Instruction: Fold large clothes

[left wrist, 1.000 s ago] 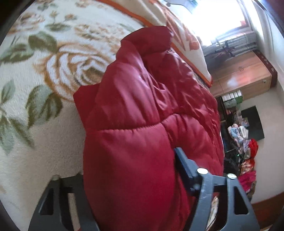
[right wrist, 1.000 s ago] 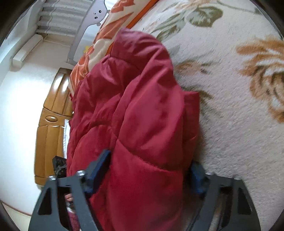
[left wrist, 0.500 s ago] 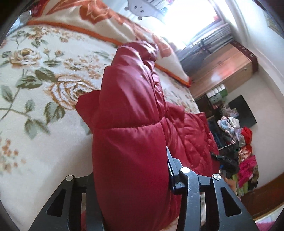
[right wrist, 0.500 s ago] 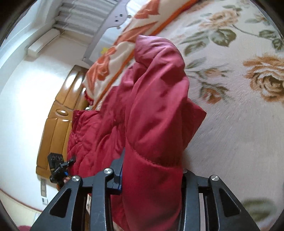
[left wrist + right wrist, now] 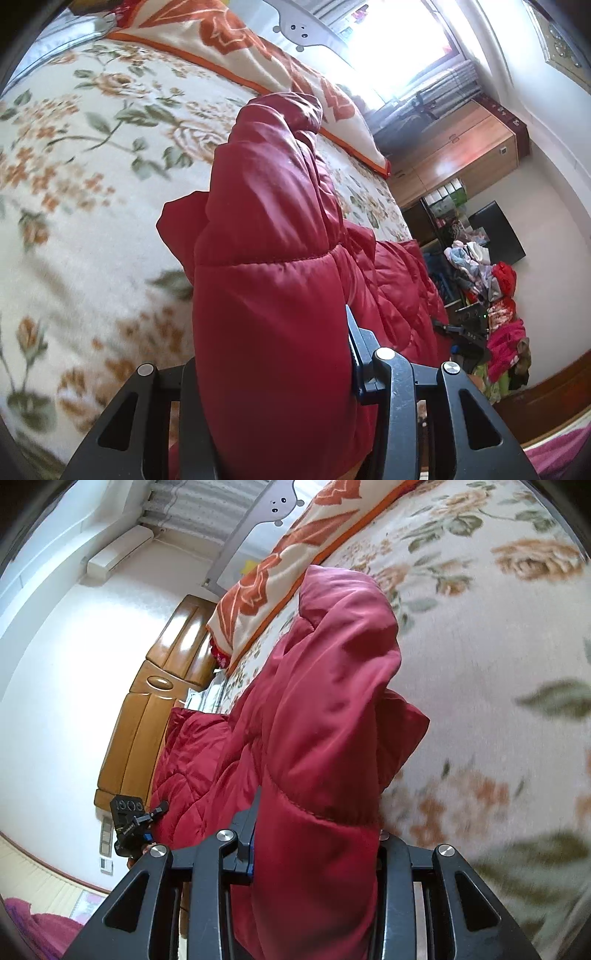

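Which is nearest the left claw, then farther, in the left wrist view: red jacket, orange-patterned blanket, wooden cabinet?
1. Red jacket: clamped in the left claw.
2. Orange-patterned blanket: on the bed's far side.
3. Wooden cabinet: beyond the bed, upper right.

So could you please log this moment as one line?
left gripper: shut on jacket | right gripper: shut on jacket | jacket: held up over bed | fold: not yet done
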A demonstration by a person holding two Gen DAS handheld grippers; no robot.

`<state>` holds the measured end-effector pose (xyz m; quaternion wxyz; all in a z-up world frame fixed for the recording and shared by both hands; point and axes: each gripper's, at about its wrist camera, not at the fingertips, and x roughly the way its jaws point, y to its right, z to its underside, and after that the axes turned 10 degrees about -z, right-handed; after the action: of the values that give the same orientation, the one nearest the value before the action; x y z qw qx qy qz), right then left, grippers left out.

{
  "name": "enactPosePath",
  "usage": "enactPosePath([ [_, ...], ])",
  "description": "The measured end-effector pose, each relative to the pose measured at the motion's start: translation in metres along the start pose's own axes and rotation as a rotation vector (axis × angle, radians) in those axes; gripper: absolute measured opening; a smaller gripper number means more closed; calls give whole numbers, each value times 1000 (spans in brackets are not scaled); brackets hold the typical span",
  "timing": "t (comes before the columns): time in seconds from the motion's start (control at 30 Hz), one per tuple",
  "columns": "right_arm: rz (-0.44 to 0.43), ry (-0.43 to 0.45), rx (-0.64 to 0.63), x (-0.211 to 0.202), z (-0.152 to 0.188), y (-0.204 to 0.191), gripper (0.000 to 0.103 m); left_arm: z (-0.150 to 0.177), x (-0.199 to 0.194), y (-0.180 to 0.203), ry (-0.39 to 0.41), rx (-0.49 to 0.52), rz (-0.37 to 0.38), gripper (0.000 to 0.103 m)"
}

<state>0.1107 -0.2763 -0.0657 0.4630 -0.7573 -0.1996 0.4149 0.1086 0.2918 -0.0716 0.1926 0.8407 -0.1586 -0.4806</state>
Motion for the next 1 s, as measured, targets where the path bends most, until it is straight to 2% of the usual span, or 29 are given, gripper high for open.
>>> enactPosePath([
  [0.17,12,14,10,-3,18,3,35,21,-9,-7,-6,2,-60,41],
  [0.3,96,12,3,2,21,11,36,32,-10,-15,-27,-28,-106,42],
  [0.4,144,12,9,6,22,19,39,40,-10,-6,-32,-16,-150,45],
  [0.6,162,34,13,4,27,30,46,49,-14,22,-10,25,-214,53],
  [0.83,188,55,5,2,37,29,53,45,-8,24,-5,34,-234,58],
  [1.0,214,70,-6,1,42,25,57,40,-5,23,-12,44,-271,67],
])
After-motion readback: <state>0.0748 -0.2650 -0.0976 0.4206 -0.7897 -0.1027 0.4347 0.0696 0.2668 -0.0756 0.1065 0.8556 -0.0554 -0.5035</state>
